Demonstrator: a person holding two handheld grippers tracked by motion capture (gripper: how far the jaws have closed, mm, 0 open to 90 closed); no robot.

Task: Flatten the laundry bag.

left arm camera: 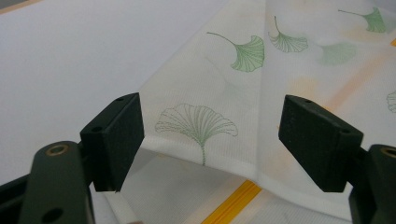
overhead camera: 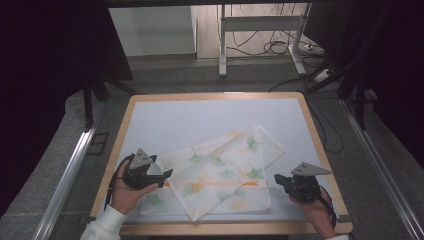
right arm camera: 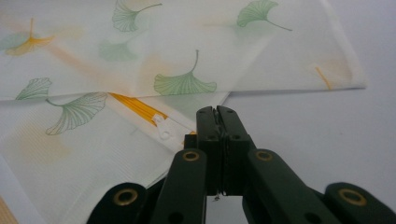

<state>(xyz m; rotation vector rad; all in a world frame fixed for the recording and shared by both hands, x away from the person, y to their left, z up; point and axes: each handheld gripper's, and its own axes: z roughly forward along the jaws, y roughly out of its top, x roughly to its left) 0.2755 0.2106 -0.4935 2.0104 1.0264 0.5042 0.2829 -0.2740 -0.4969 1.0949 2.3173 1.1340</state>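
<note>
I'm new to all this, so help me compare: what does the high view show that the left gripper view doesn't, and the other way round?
The high view alone shows the whole table with its wooden rim, both hands, the right gripper and the floor beyond. The left gripper view alone shows the left gripper with jaws wide apart around a raised fold, and a fine outlined leaf. Both show the white leaf-print cloth with its orange stripe.

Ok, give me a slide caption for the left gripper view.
Open left claw poised over a folded edge of the ginkgo-leaf cloth on the white table.
</note>
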